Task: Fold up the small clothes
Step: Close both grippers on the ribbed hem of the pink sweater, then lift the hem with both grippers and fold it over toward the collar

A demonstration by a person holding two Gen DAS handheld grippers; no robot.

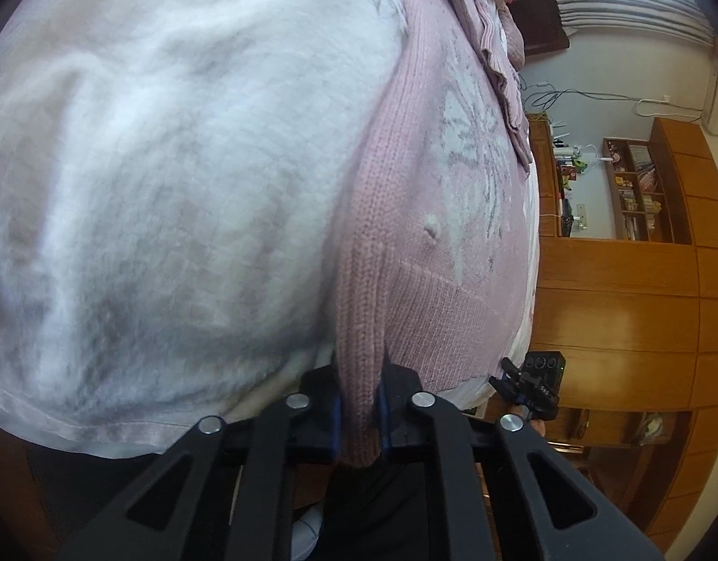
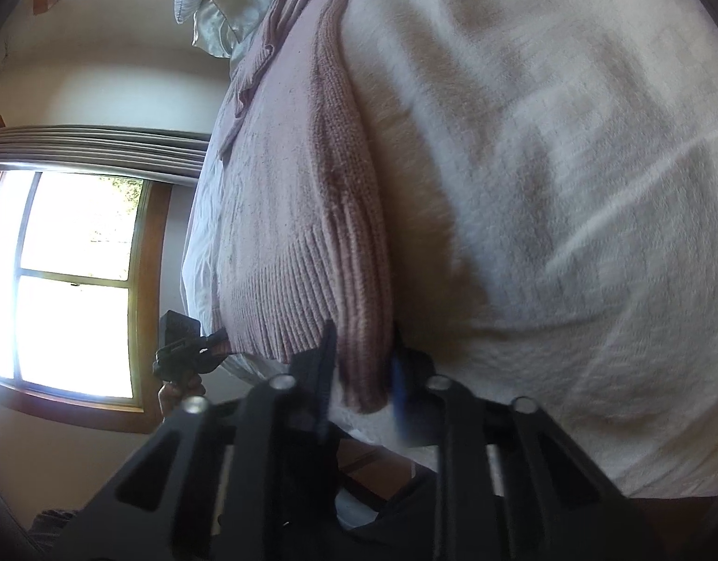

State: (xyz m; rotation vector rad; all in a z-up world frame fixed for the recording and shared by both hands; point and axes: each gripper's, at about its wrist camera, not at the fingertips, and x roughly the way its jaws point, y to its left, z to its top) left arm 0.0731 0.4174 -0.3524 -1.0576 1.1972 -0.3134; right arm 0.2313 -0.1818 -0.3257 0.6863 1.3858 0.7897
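- Pink sweater point(image 1: 433, 215) spread on bed point(image 1: 171, 163), hem toward both grippers, neck end far off near pillow point(image 2: 213, 14)
- Left gripper point(image 1: 359, 416) closed on one hem corner; pink knit pinched between blue-padded fingers point(image 1: 336, 425)
- Right gripper point(image 2: 359, 388) closed on opposite hem corner, ribbed edge bunched between its jaws; view blurred, hold judged firm
- Each gripper visible in the other's view at the far hem corner: right gripper small at lower right of left wrist view, left gripper small near window point(image 2: 73, 280) in right wrist view
- Hem held at both corners, judged to keep edge taut and level for a fold toward neck end
- Sweater body flat on bed ahead of both grippers; only hem corners raised into jaws
- White butterfly motif point(image 1: 475, 159) facing up on sweater
- Loose pink folds at far end, likely sleeves or another garment; cannot tell which
- Fold judged not yet made; sweater at full length
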